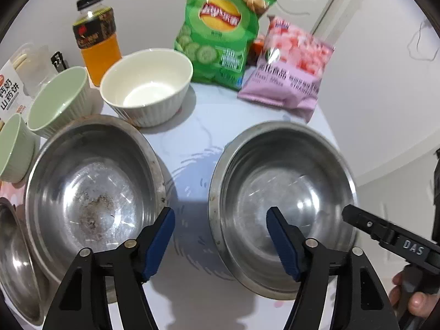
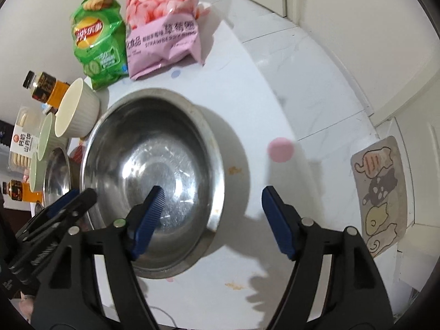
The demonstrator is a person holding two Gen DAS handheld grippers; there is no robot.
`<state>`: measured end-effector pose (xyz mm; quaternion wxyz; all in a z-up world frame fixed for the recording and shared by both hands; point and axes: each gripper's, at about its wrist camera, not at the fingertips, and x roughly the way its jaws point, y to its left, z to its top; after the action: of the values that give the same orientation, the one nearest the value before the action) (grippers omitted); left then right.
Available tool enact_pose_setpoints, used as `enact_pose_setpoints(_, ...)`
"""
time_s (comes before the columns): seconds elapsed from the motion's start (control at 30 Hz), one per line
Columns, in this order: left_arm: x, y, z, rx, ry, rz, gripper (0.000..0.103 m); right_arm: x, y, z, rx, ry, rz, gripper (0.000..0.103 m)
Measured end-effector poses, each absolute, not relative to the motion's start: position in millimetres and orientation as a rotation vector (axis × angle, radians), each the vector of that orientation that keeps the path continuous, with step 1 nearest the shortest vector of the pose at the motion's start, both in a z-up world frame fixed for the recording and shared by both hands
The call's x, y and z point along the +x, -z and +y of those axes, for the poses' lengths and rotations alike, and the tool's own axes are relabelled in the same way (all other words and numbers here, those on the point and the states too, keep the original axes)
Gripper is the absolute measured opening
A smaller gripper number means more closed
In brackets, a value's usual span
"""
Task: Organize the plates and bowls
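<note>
Two steel bowls [image 1: 90, 184] [image 1: 283, 200] upright side by side, apart; white ribbed bowl [image 1: 148, 85] and green bowls [image 1: 59, 100] behind

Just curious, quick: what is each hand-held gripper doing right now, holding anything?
Left hand-held gripper: open, holding nothing.
Right hand-held gripper: open, straddling the steel bowl rim, not gripping.

Two steel bowls shine dully: the left bowl [image 1: 93, 189], lower left of the left wrist view, has a scratched, stained bottom; the right bowl [image 1: 283, 200] is scuffed but cleaner. Above them the white bowl [image 1: 148, 85] and two green bowls [image 1: 59, 96] look like glazed ceramic, glossy inside, ribbed outside. The green chip bag [image 1: 222, 33] and pink snack bag [image 1: 291, 63], upper centre, are crinkled glossy plastic. The juice bottle [image 1: 96, 38] is clear plastic. The table top [image 2: 247, 82] is smooth, white and slightly glossy. The gripper pads [image 1: 162, 244] are ridged blue rubber on matt black plastic.
</note>
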<state>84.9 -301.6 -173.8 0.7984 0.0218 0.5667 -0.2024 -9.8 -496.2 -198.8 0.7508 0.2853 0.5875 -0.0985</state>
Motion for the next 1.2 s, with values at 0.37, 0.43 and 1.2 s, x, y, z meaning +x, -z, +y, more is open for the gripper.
enact_pose_setpoints(0.37, 88, 140, -313, 0.069, 0.514, 1.254, 0.086, -20, 180, -492, 0.643, 0.301, 1.265, 0.102)
enact_pose_setpoints(0.43, 87, 141, -312, 0.049, 0.538, 1.289, 0.103, -23, 174, -492, 0.64, 0.326, 1.257, 0.103)
enact_pose_setpoints(1.2, 98, 114, -141, 0.011, 0.334, 1.245, 0.103, 31, 143, -352, 0.729, 0.031, 1.324, 0.103)
